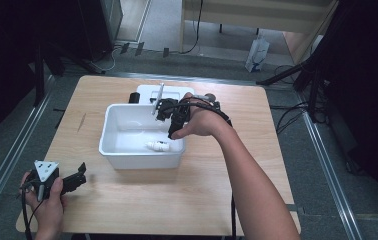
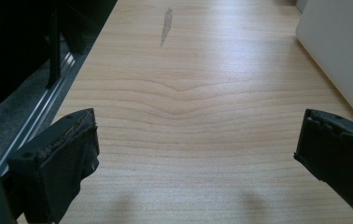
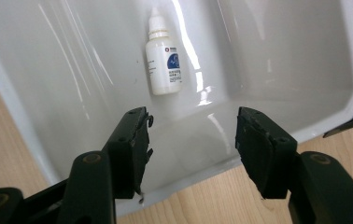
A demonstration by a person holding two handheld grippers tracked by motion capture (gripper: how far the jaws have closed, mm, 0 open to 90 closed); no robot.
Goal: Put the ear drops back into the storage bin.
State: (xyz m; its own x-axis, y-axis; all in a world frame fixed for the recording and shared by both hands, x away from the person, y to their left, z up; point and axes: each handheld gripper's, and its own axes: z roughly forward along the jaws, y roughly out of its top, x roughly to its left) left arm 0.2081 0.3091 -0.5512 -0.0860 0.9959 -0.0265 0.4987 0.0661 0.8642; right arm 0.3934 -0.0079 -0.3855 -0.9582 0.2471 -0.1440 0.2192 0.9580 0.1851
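Right gripper [image 3: 191, 140] is over the near-right part of the white bin [image 1: 108, 131], fingers [image 3: 130, 144] apart and empty, aimed down at the dropper bottle [image 3: 164, 58]. Bottle lies flat on the bin floor near the front wall, cap pointing away from me in the right gripper view; also visible in the high view [image 1: 158, 146]. Nothing else inside the bin that I can see. My read on the pick: drop straight in, straddle the bottle body across its short axis, keep fingertips off the bin wall, close only once both pads bracket the label. Left gripper [image 1: 75, 178] idles on the worktop [image 2: 198, 93] at front-left, fingers [image 2: 69, 149] wide apart, holding nothing
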